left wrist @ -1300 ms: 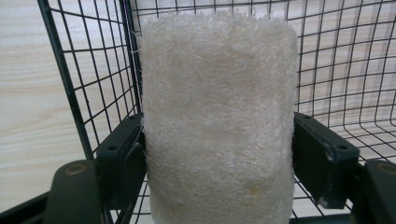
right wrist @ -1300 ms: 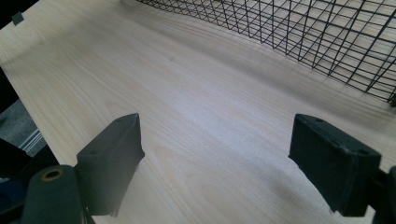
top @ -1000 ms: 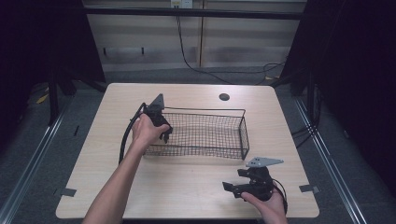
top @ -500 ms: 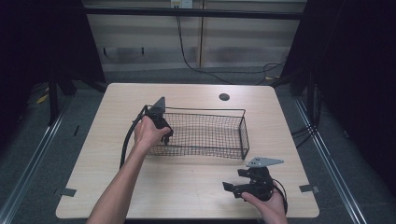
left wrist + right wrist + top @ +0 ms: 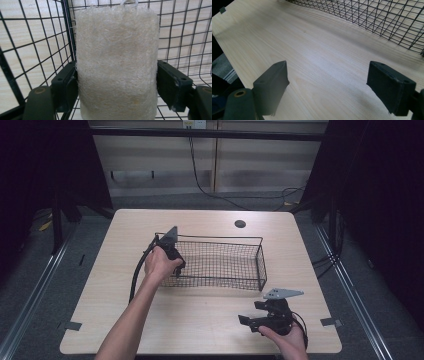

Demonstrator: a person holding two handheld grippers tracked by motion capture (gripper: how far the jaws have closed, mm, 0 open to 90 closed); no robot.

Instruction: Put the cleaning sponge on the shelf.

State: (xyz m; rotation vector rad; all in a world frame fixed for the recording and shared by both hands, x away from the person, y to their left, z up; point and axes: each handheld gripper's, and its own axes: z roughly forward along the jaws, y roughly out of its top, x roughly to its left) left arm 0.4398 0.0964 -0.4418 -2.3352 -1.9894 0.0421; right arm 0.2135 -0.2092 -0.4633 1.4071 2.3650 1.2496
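Observation:
A pale fibrous loofah sponge (image 5: 117, 65) with a small loop on top stands between the jaws of my left gripper (image 5: 117, 85), which is shut on it. Wire mesh surrounds it. In the high view my left gripper (image 5: 176, 265) reaches into the left end of the black wire basket (image 5: 225, 239), and the hand hides the sponge. My right gripper (image 5: 249, 312) hovers low over the table's front right, jaws pointing left. It is open (image 5: 328, 82), with bare wood between the jaws.
The basket sits mid-table on the light wooden table (image 5: 200, 320); its near wall (image 5: 374, 17) lies ahead of my right gripper. A dark round grommet (image 5: 240, 224) is at the back. Cables trail from both grippers. Dark floor surrounds the table.
My left hand has sunk slightly, toward the basket's near left corner, with the sponge still held. The right gripper has stayed where it was.

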